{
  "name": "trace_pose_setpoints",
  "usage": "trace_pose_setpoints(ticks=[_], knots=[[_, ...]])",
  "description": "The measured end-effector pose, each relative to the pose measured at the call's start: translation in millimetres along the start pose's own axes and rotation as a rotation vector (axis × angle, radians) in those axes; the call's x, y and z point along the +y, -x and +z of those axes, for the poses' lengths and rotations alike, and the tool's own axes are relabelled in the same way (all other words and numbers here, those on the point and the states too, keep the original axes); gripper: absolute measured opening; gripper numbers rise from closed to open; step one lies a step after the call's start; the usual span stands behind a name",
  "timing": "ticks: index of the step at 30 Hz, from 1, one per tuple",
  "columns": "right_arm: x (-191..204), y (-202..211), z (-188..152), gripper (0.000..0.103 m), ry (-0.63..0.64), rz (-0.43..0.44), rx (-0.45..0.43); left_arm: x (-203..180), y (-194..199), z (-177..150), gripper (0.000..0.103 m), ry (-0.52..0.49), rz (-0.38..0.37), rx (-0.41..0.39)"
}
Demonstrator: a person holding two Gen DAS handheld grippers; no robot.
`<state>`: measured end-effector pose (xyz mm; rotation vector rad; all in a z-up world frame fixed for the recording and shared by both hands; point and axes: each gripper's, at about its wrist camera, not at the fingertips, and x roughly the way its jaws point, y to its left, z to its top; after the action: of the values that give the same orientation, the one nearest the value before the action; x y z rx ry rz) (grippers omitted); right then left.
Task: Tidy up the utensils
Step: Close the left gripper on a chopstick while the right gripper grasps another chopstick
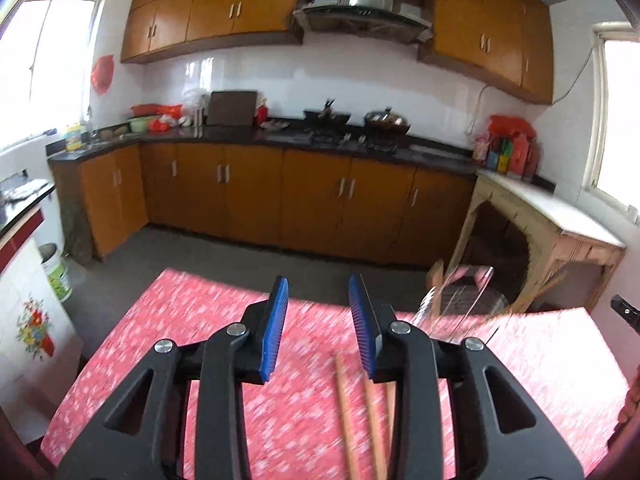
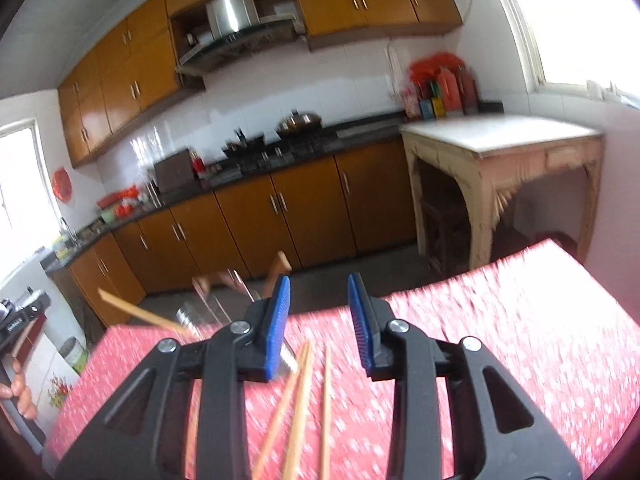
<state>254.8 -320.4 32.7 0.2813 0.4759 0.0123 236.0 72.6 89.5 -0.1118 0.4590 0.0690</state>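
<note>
Wooden chopsticks (image 1: 356, 416) lie on the red floral tablecloth (image 1: 168, 320), under my left gripper (image 1: 318, 300), which is open and empty above them. A clear glass holder (image 1: 460, 304) stands at the table's far edge, right of the left gripper. In the right wrist view, several chopsticks (image 2: 308, 400) lie on the cloth (image 2: 520, 320) below my open, empty right gripper (image 2: 318, 300). The clear holder (image 2: 212, 308) shows left of it, with one chopstick (image 2: 140, 314) sticking out of it, tilted left.
Kitchen cabinets and a dark counter (image 1: 280, 136) with a stove and pans run along the far wall. A worn white-topped side table (image 1: 552, 216) stands at right. A wooden chair back (image 2: 280, 268) sits beyond the table edge. A bucket (image 1: 56, 272) stands on the floor at left.
</note>
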Motion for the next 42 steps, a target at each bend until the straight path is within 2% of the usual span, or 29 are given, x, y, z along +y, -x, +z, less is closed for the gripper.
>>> trace_pose_setpoints(ticks=[8,12,20,22,23,29,33,34,38,42], knots=[[-13.1,-58.9,-106.7,0.031,0.015,0.0,0.317,17.6,-52.0,-109.3,0.033,0.004,-0.006,0.261],[6.0,-73.4,-136.4,0.029,0.095,0.01,0.389,9.8,-66.2,-141.6,0.033,-0.007,-0.04,0.337],[15.9,-94.0,-158.0,0.028,0.144,-0.038,0.455,-12.2,-65.9,-164.1,0.033,-0.078,-0.09,0.37],[16.7,-93.3,-160.7,0.023,0.162,-0.057,0.44,-16.6,-66.9,-168.7,0.033,-0.088,-0.1,0.381],[16.5,-93.1,-160.7,0.008,0.172,-0.072,0.434,-18.7,-67.5,-171.0,0.033,-0.09,-0.106,0.388],[-12.4,-95.7,-150.4,0.008,0.026,-0.11,0.421,-30.7,-70.8,-175.9,0.033,-0.1,-0.134,0.416],[-9.9,-96.2,-150.6,0.008,0.037,-0.105,0.42,-45.8,-75.7,-181.8,0.033,-0.139,-0.137,0.433],[-9.3,-96.2,-150.7,0.008,0.039,-0.103,0.419,-48.0,-77.1,-183.1,0.032,-0.145,-0.131,0.44],[-6.7,-97.3,-150.6,0.008,0.042,-0.098,0.415,-49.3,-82.2,-185.9,0.012,-0.147,-0.109,0.451],[-8.0,-103.2,-146.6,0.008,0.044,-0.104,0.411,-47.3,-93.2,-182.9,0.007,-0.155,-0.074,0.448]])
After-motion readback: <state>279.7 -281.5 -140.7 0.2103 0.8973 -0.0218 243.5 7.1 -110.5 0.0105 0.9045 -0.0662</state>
